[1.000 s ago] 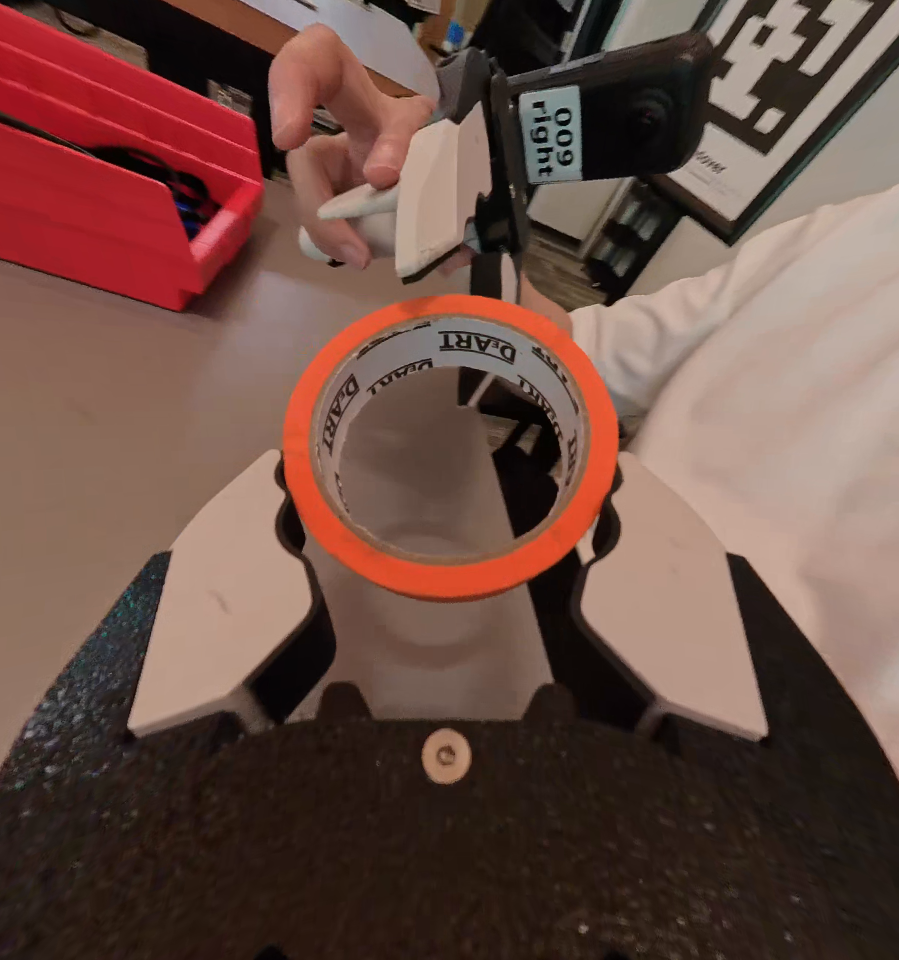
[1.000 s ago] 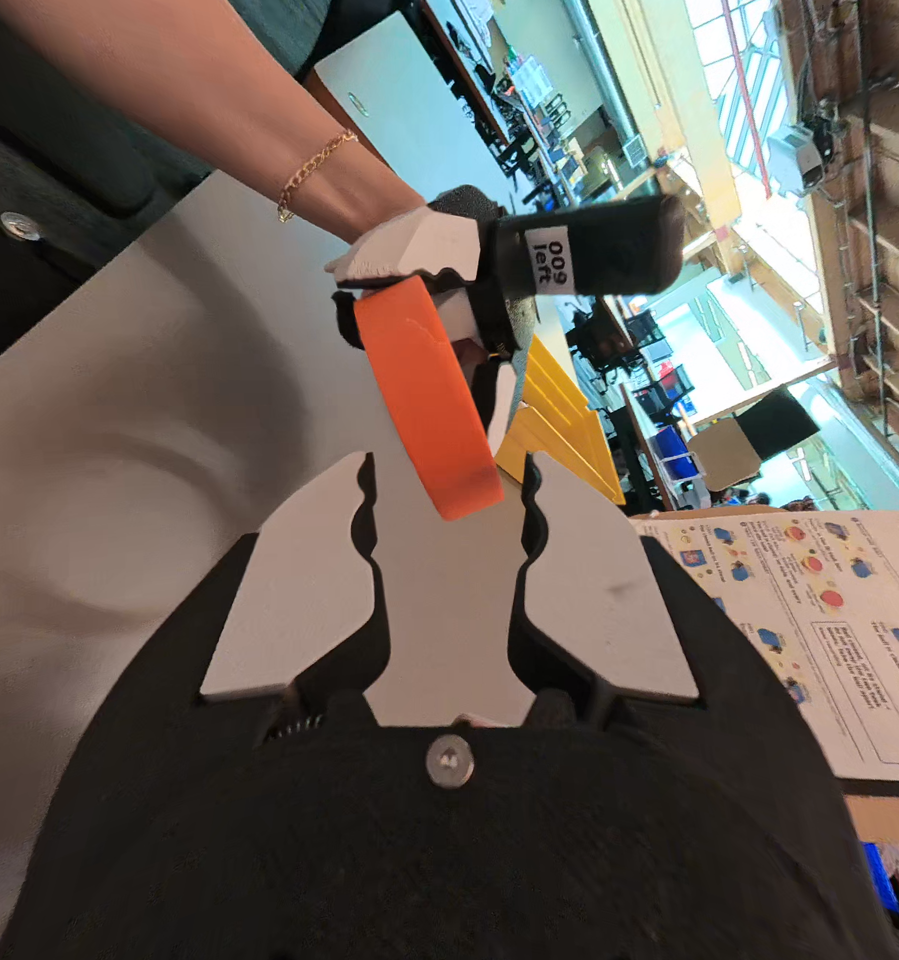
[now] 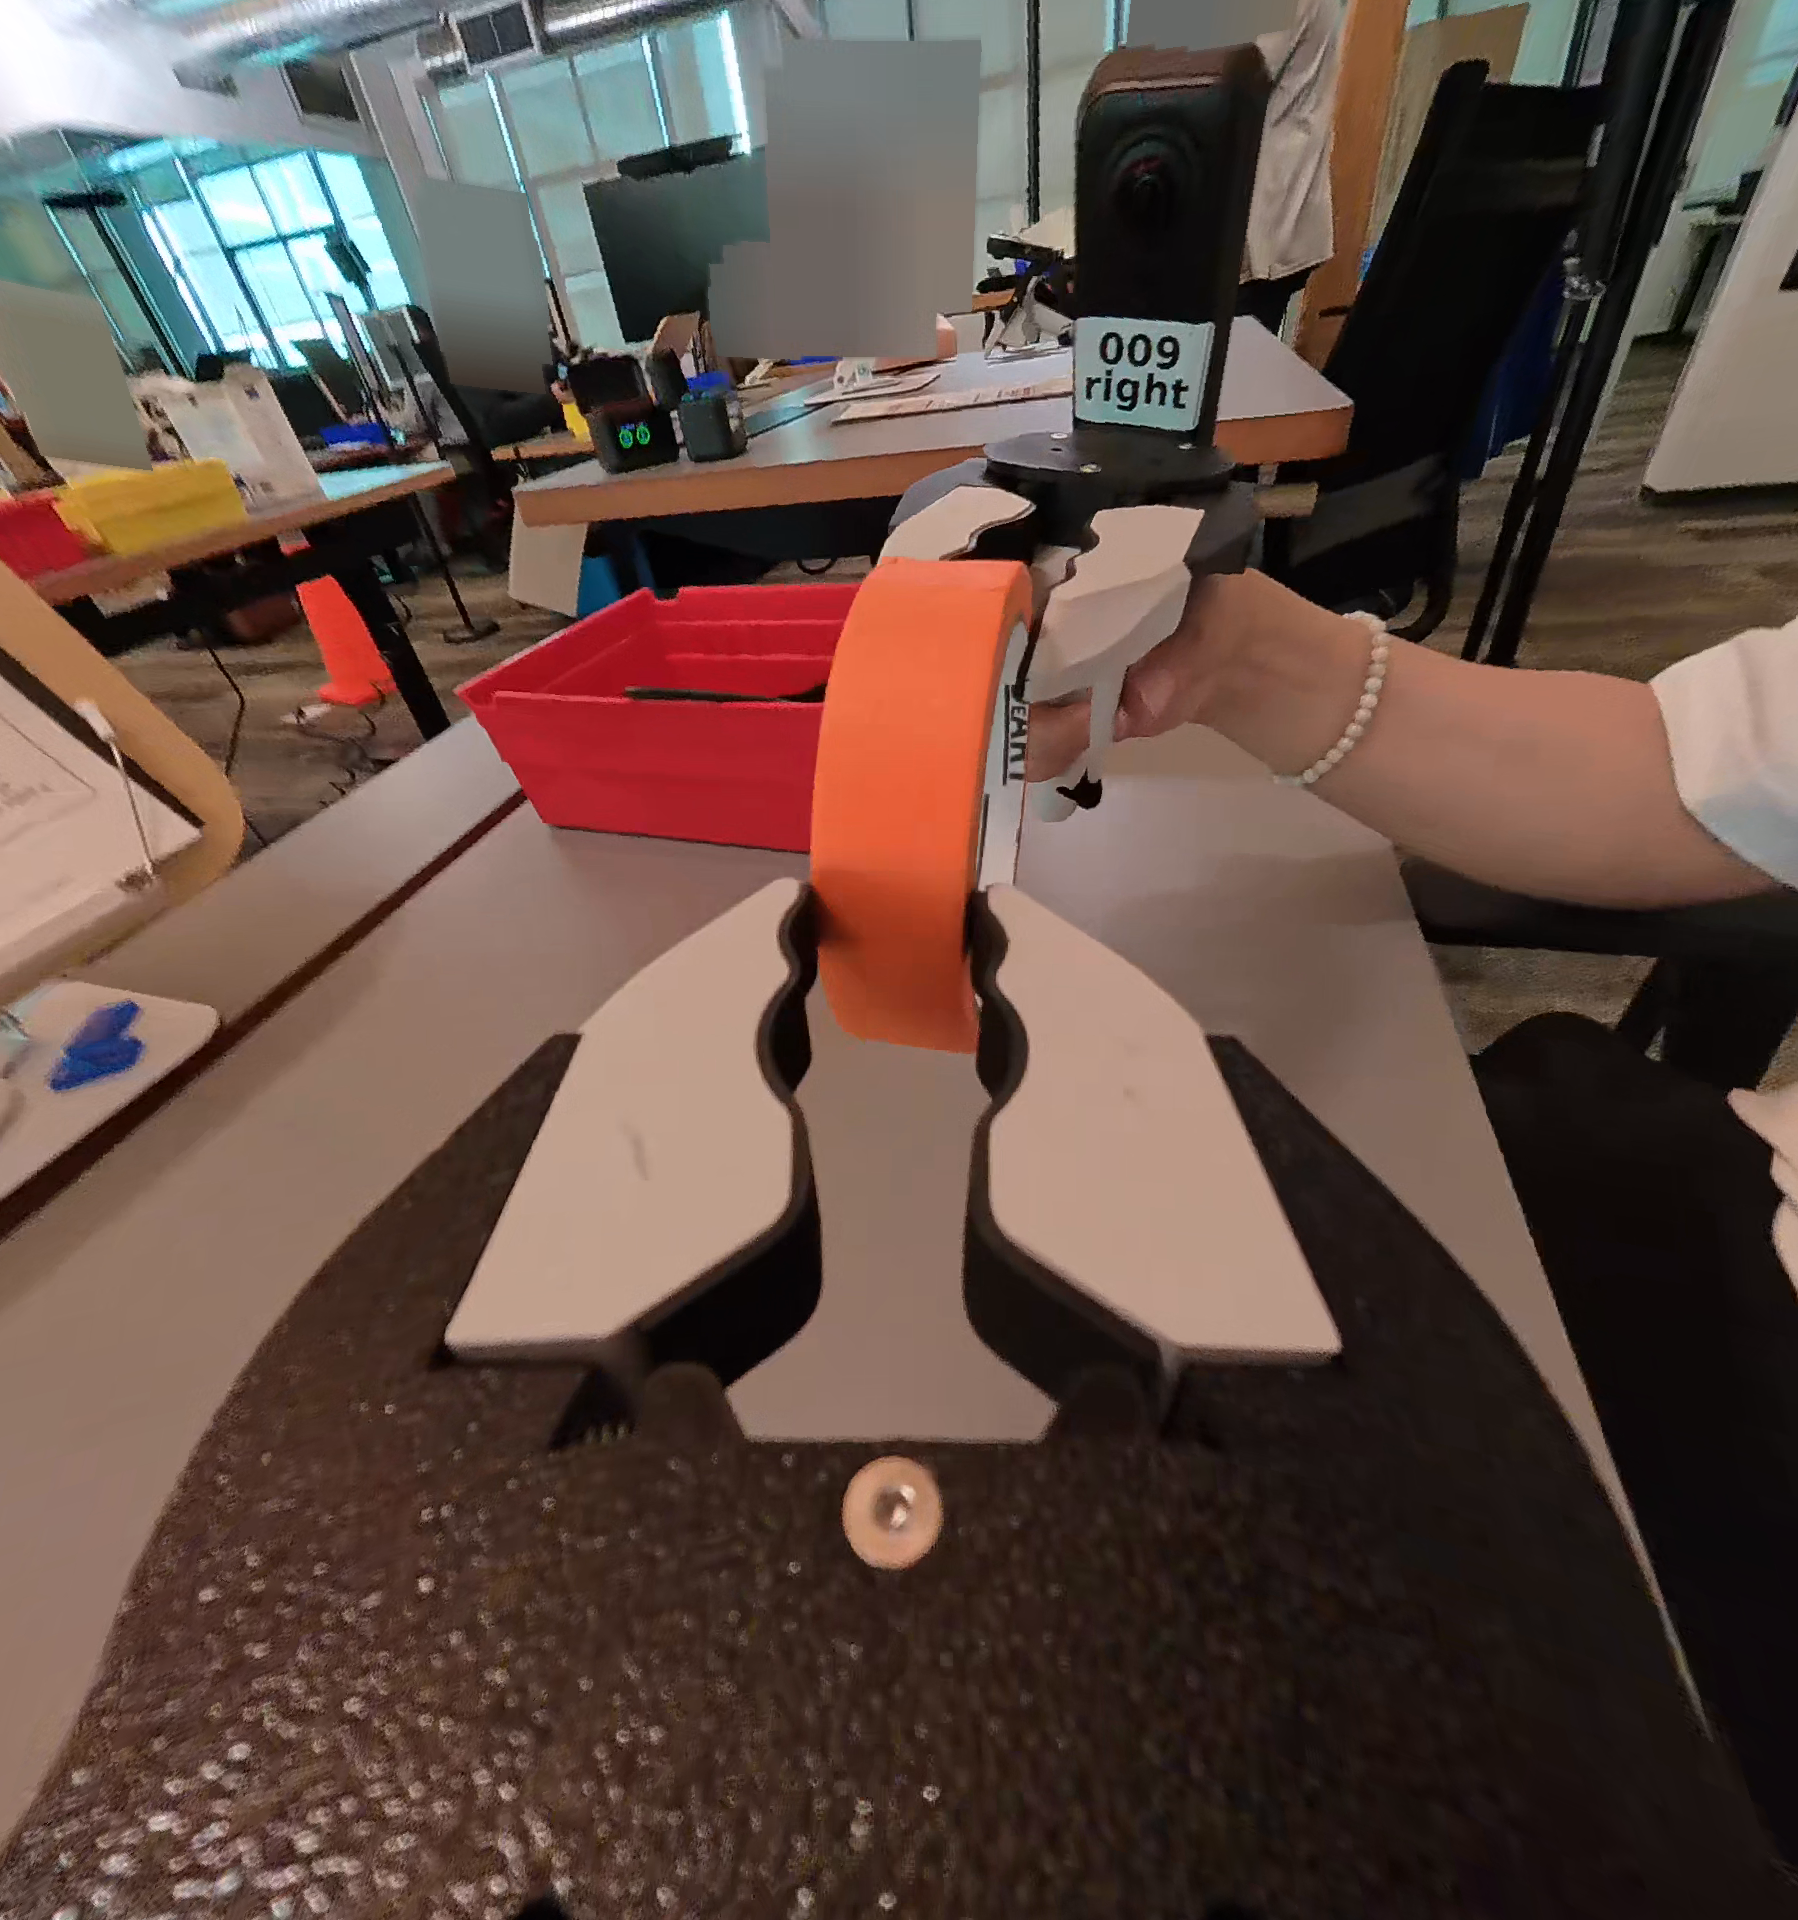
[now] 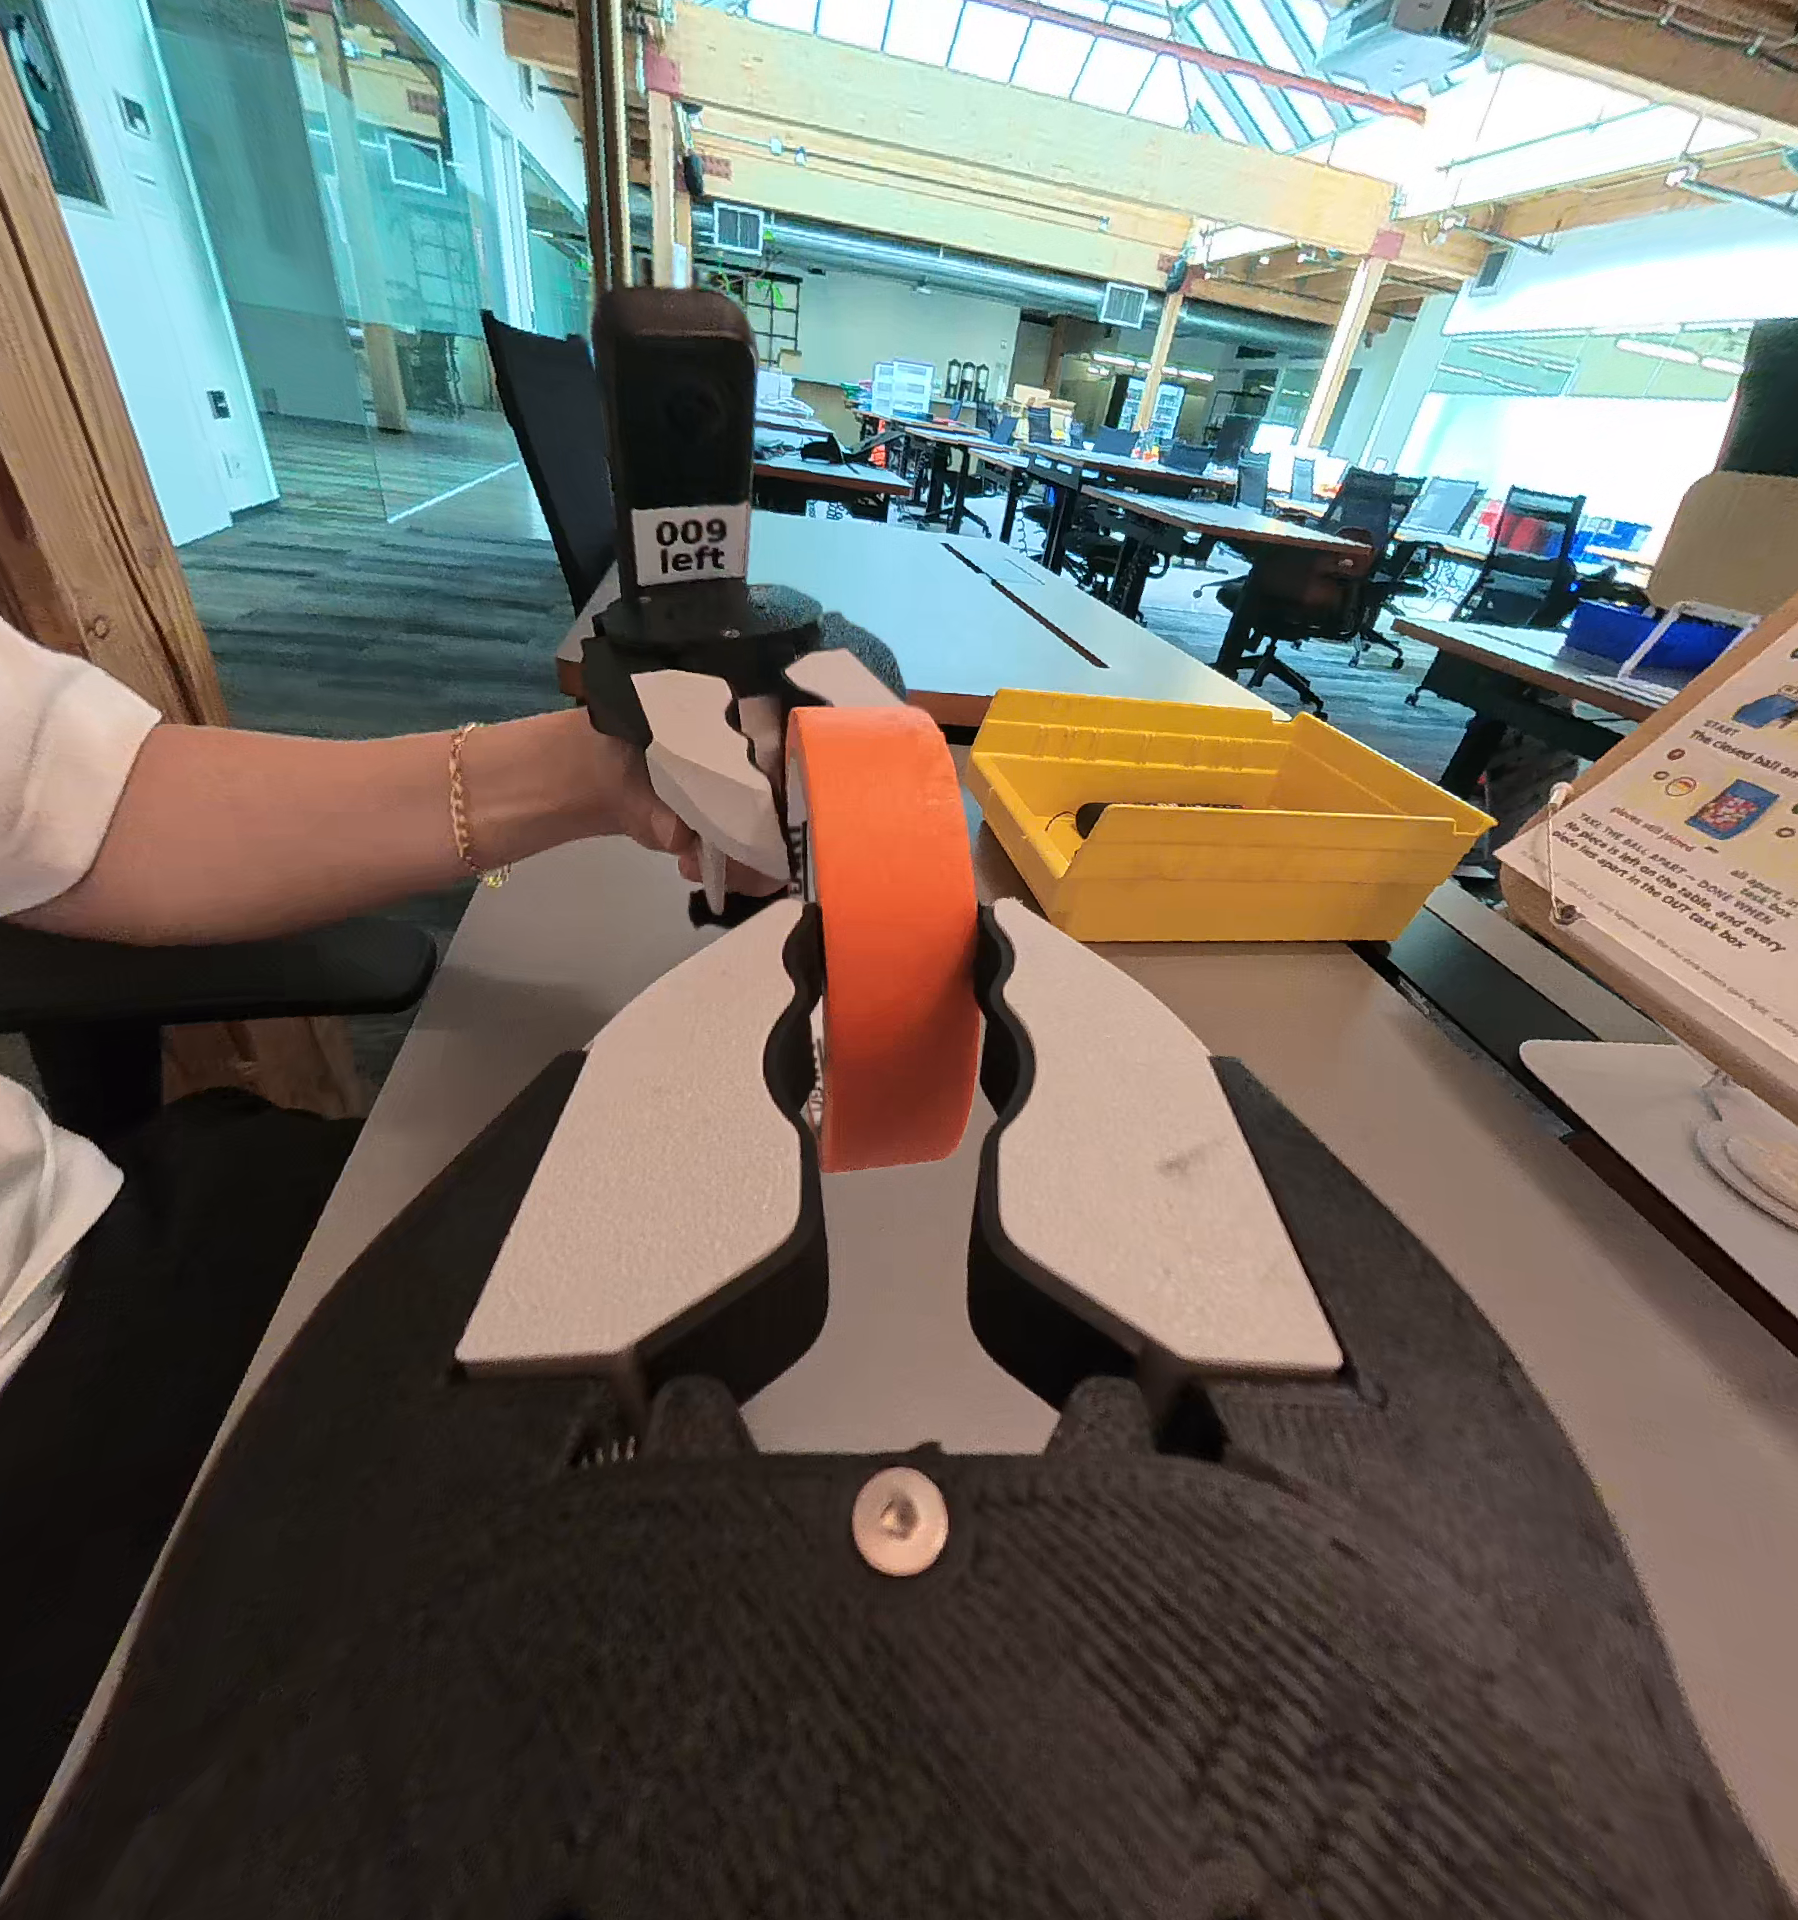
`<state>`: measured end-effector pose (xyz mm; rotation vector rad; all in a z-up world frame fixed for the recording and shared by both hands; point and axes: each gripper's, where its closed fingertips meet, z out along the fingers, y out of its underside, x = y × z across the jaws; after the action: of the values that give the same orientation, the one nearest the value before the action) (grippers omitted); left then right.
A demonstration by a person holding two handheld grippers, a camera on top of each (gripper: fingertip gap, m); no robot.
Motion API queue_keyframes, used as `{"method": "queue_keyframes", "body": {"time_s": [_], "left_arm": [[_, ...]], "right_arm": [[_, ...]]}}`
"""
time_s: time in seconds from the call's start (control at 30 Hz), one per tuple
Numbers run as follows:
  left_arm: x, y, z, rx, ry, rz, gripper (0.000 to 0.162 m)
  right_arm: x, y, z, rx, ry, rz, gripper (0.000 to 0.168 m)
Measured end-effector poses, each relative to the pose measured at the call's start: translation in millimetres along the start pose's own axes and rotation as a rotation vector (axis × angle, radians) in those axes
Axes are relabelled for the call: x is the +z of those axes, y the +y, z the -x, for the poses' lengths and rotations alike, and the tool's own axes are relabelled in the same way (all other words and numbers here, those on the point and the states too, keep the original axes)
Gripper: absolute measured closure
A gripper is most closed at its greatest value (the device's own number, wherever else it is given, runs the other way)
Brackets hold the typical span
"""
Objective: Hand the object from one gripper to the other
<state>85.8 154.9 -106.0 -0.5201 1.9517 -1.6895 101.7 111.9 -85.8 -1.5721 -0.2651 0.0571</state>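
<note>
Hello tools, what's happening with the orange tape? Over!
Left tool shut on orange tape roll. Right tool shut on its other side. Roll upright above the table. Nothing in the way.

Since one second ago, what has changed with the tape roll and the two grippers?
The right gripper, open and short of the orange tape roll before, has closed on its rim, so both grippers grip it. The roll turned in the left wrist view from face-on to edge-on. The left gripper kept its hold; the roll stays above the table.
</note>
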Motion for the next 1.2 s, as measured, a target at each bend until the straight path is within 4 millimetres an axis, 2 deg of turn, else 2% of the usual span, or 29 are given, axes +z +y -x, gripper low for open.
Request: {"method": "queue_keyframes", "body": {"time_s": [0.1, 0.17, 0.2, 0.23, 0.33, 0.4, 0.47, 0.53, 0.57, 0.63, 0.67, 0.73, 0.87, 0.93, 0.97, 1.03, 1.07, 1.2], "left_arm": [[-1.3, 3.6, 3.1, -0.010, -0.024, -0.033, 0.135], [-5.0, 2.9, 8.3, 0.087, -0.104, -0.061, 0.135], [-7.3, 4.2, 12.9, 0.179, -0.169, -0.045, 0.135], [-9.8, 5.0, 17.5, 0.295, -0.246, -0.018, 0.135], [-15.5, -0.6, 24.0, 0.689, -0.467, 0.079, 0.136], [-12.9, -3.4, 19.0, 0.898, -0.542, 0.137, 0.135], [-6.8, -6.4, 8.6, 1.099, -0.586, 0.167, 0.135], [0.9, -3.6, -0.1, 1.303, -0.602, 0.226, 0.135], [3.9, -1.6, -3.0, 1.399, -0.611, 0.257, 0.135], [8.5, 2.1, -6.8, 1.481, -0.621, 0.274, 0.135], [9.9, 3.7, -7.5, 1.489, -0.624, 0.267, 0.135], [11.2, 7.8, -6.4, 1.501, -0.621, 0.277, 0.135], [10.7, 11.8, -1.4, 1.506, -0.638, 0.306, 0.135], [9.2, 13.0, 1.2, 1.453, -0.641, 0.301, 0.132], [8.6, 12.7, 2.0, 1.394, -0.638, 0.280, 0.127], [6.9, 13.3, 6.1, 1.221, -0.619, 0.244, 0.101], [5.9, 15.4, 8.7, 1.120, -0.596, 0.236, 0.095], [1.0, 14.7, 12.7, 0.677, -0.485, 0.105, 0.099]], "right_arm": [[2.6, 5.2, -3.1, 0.025, 0.015, 0.005, 0.140], [2.4, 7.4, -10.8, 0.072, 0.056, 0.006, 0.135], [-0.1, 4.9, -16.2, 0.117, 0.079, -0.021, 0.125], [-3.1, 2.5, -19.9, 0.204, 0.077, -0.050, 0.115], [-8.5, 6.4, -27.6, 0.648, -0.018, -0.094, 0.085], [-9.9, 13.0, -35.2, 0.849, -0.068, -0.139, 0.089], [-8.3, 23.6, -40.2, 0.969, -0.096, -0.148, 0.089], [-5.7, 27.7, -34.4, 1.036, -0.176, -0.144, 0.087], [-4.4, 28.9, -32.4, 1.054, -0.196, -0.144, 0.092], [-1.1, 32.3, -28.8, 1.058, -0.214, -0.124, 0.099], [0.4, 35.3, -26.5, 1.053, -0.219, -0.102, 0.103], [2.3, 42.1, -21.5, 1.020, -0.224, -0.051, 0.123], [5.6, 45.4, -25.8, 0.975, -0.204, -0.054, 0.126], [7.4, 43.6, -27.9, 0.940, -0.205, -0.076, 0.128], [7.5, 41.9, -28.0, 0.929, -0.209, -0.085, 0.129], [5.1, 36.8, -34.2, 0.915, -0.181, -0.117, 0.134], [2.3, 34.8, -38.4, 0.904, -0.161, -0.131, 0.135], [-9.3, 36.4, -47.5, 0.873, -0.108, -0.125, 0.139]]}}
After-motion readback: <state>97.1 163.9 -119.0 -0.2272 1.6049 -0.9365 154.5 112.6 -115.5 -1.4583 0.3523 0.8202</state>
